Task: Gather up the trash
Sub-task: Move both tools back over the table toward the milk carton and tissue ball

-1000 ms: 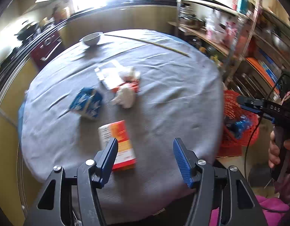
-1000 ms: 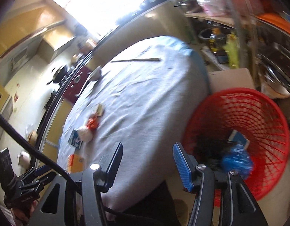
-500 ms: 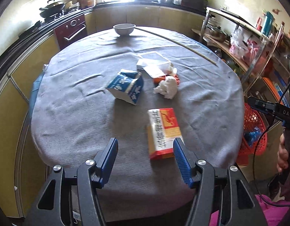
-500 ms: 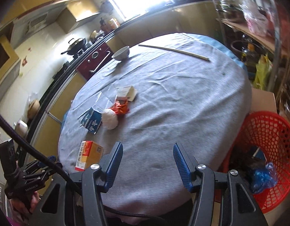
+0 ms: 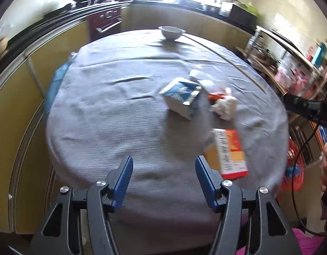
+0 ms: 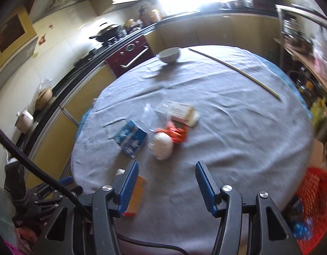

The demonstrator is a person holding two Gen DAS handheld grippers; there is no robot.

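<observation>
Both views swung left since earlier; orange box (image 5: pixel 231 153) blurred, both tongs apart, empty.

Blurred and cut-off parts

Motion blur smears the carton (image 5: pixel 182 97), tissue (image 6: pixel 162 146) and shelves (image 5: pixel 290 78); the right tongs (image 6: pixel 166 186) hide part of the box (image 6: pixel 136 197); the basket (image 6: pixel 314 204) is cut off.

Both wrist views look steeply down from the near edge of the round table (image 5: pixel 104 127), across it toward the kitchen counter. Left view sits further left. Shared: white bowl (image 5: pixel 171 31), blue carton (image 6: pixel 130 138), orange box (image 5: pixel 231 153), red basket (image 6: pixel 314 201).
</observation>
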